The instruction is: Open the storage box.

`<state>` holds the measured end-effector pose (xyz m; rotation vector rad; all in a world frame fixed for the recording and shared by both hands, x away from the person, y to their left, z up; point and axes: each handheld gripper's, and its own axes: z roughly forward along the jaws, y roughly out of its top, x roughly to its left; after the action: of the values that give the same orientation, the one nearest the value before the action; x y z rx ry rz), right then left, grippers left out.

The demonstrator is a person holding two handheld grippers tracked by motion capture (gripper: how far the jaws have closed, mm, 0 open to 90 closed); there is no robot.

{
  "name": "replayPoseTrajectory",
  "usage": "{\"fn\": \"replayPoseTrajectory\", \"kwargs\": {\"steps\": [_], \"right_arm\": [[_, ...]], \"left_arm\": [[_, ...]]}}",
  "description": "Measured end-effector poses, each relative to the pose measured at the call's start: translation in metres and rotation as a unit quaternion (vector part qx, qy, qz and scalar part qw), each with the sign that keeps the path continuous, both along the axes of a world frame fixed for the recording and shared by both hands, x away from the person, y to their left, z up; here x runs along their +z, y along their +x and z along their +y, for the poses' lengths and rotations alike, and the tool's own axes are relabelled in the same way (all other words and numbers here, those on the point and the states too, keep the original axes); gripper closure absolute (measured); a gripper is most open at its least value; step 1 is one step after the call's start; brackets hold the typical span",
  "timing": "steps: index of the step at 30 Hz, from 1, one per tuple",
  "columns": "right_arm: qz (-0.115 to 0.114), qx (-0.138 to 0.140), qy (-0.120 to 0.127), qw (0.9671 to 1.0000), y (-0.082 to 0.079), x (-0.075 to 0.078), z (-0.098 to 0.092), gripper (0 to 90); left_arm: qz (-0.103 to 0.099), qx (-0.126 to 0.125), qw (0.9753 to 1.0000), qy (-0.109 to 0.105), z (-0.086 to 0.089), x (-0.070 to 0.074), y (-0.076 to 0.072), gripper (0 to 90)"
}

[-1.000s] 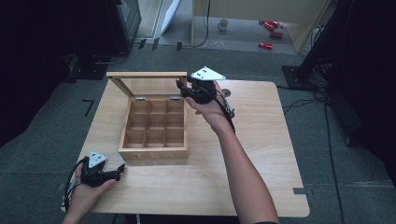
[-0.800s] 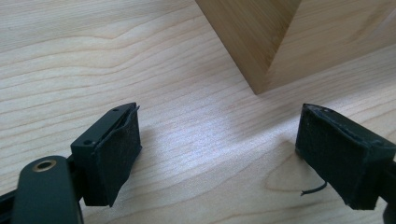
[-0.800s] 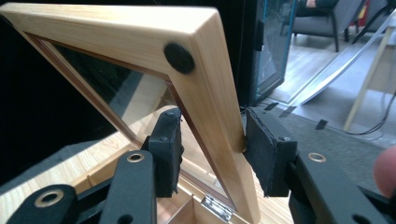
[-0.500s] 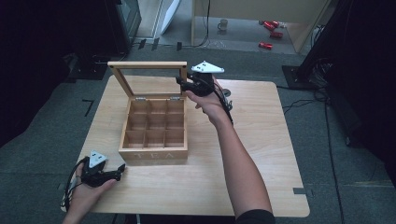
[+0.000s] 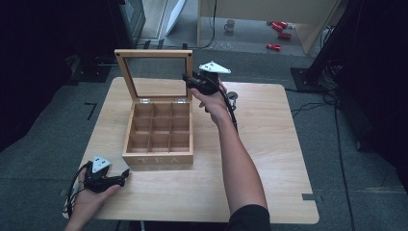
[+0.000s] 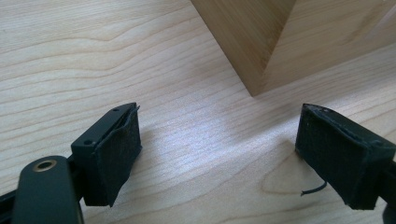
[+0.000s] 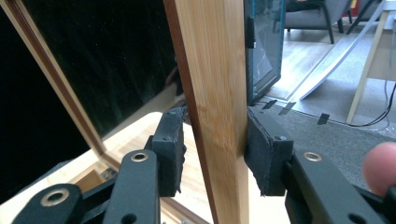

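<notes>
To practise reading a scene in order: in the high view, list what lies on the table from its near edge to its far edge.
Left gripper → front wall of the tea box, marked TEA → its empty compartments → raised lid, its right edge clamped by the right gripper.

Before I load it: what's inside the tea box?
The tea box stands open, its lid clamped upright by the right gripper. Nine wooden compartments show, and those visible look empty. The front row's floors are partly hidden by the front wall.
</notes>
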<state>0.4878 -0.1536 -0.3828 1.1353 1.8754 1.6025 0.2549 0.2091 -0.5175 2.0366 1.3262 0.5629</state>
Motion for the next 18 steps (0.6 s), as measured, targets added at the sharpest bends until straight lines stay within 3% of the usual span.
{"fn": "replayPoseTrajectory", "kwargs": {"steps": [6,18], "right_arm": [[-0.002,-0.015,-0.005,0.9999,0.008,-0.002,0.001,65.1],[0.025,-0.044,-0.010,0.9987,0.026,-0.001,0.006,67.6]], "left_arm": [[0.000,0.000,1.0000,-0.001,0.000,0.000,0.000,14.4],[0.000,-0.002,1.0000,0.000,0.000,0.000,0.000,14.4]]}}
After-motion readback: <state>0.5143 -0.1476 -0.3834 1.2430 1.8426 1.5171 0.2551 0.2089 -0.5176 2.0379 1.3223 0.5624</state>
